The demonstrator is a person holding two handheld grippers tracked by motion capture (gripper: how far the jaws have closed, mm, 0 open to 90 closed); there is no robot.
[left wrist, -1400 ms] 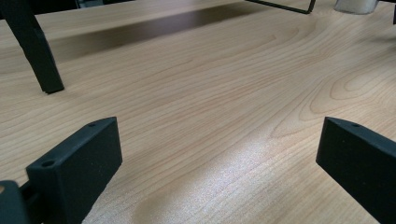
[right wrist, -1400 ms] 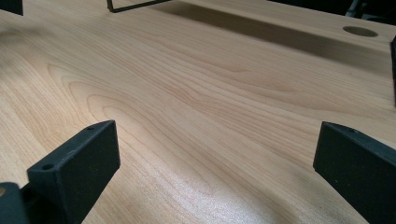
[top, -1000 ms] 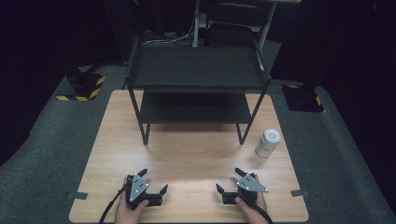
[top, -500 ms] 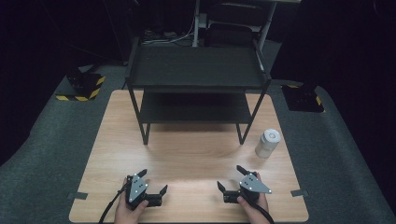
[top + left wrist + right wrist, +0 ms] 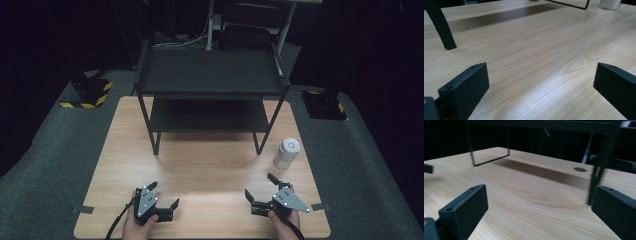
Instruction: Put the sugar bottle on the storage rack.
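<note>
One white canister (image 5: 286, 153) stands beside one black two-tier shelf (image 5: 210, 95). Left gripper (image 5: 162, 195) and right gripper (image 5: 258, 186) both gape, holding nothing

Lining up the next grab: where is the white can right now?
In the high view the white can stands upright on the table's right side, just right of the black shelf's front right leg, ahead of the right gripper.

A can (image 5: 286, 153) stands on the table (image 5: 210, 170), right of the shelf rack (image 5: 210, 90).
</note>
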